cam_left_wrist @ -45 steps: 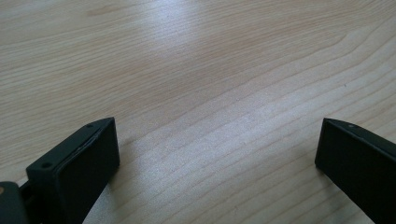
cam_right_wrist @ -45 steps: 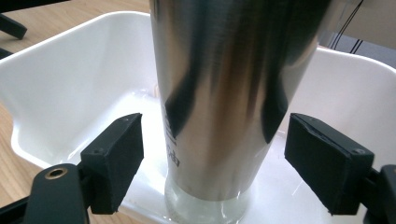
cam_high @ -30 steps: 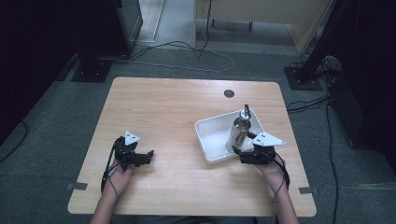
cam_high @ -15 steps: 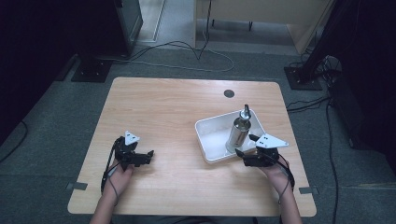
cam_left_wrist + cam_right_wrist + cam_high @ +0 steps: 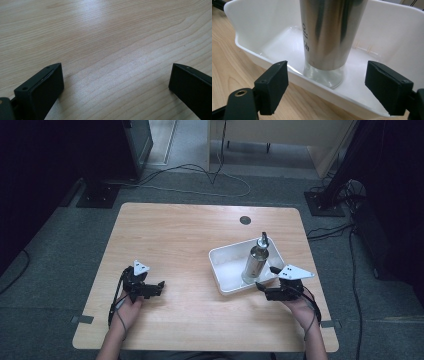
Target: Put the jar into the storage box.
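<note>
A tall stainless-steel bottle (image 5: 255, 261) with a clear glass base is stood upright in the near right corner of a white rectangular plastic tray (image 5: 226, 263) on the light wooden bench (image 5: 180, 235), faced by the open, empty right gripper (image 5: 264, 289), while the left gripper (image 5: 158, 287) is held wide open over bare wood.

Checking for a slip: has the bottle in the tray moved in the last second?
No. The bottle stands in the same spot against the white tray's rim near the right gripper.
</note>
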